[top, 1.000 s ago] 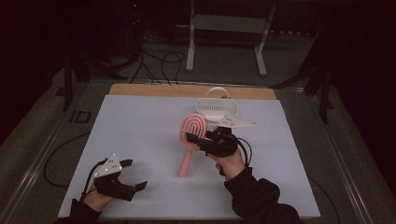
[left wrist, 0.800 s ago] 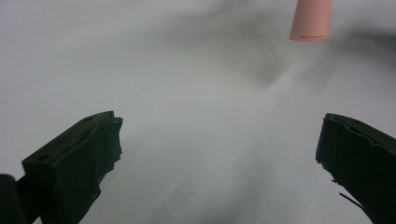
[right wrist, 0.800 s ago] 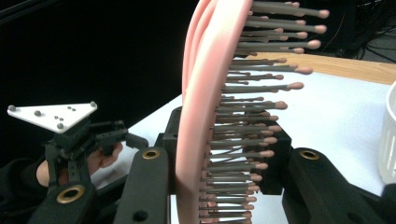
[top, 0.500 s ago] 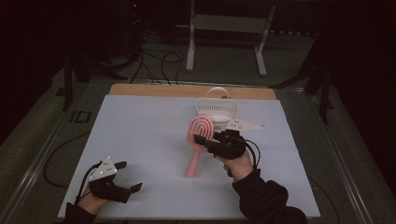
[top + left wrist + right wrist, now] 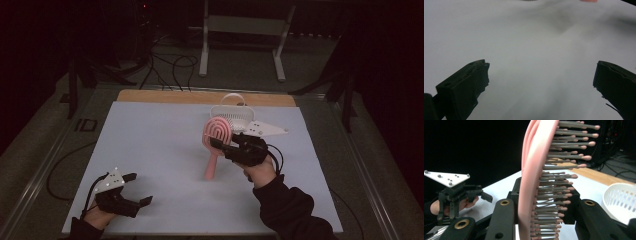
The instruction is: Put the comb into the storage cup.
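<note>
A pink hairbrush (image 5: 218, 131) with grey, pink-tipped bristles is held by my right gripper (image 5: 220, 145), right of the table's middle. The jaws are shut on it just below the head, and the handle (image 5: 210, 169) slants down toward the white sheet. In the right gripper view the brush (image 5: 534, 170) stands edge-on between my right gripper's (image 5: 541, 205) jaws, bristles pointing right. My left gripper (image 5: 140, 188) rests open near the front left edge. Between its spread jaws there is just the bare sheet below my left gripper (image 5: 541, 75).
A white slatted basket (image 5: 235, 112) with a handle stands just behind the brush, and shows as the basket (image 5: 621, 200) at the right gripper view's right. The white sheet (image 5: 160, 135) covers the table, with a wooden strip (image 5: 165, 96) at its far edge. Cables and a metal stand lie beyond.
My right gripper has shifted the hairbrush slightly to the right. The left gripper has stayed in place, still open.
</note>
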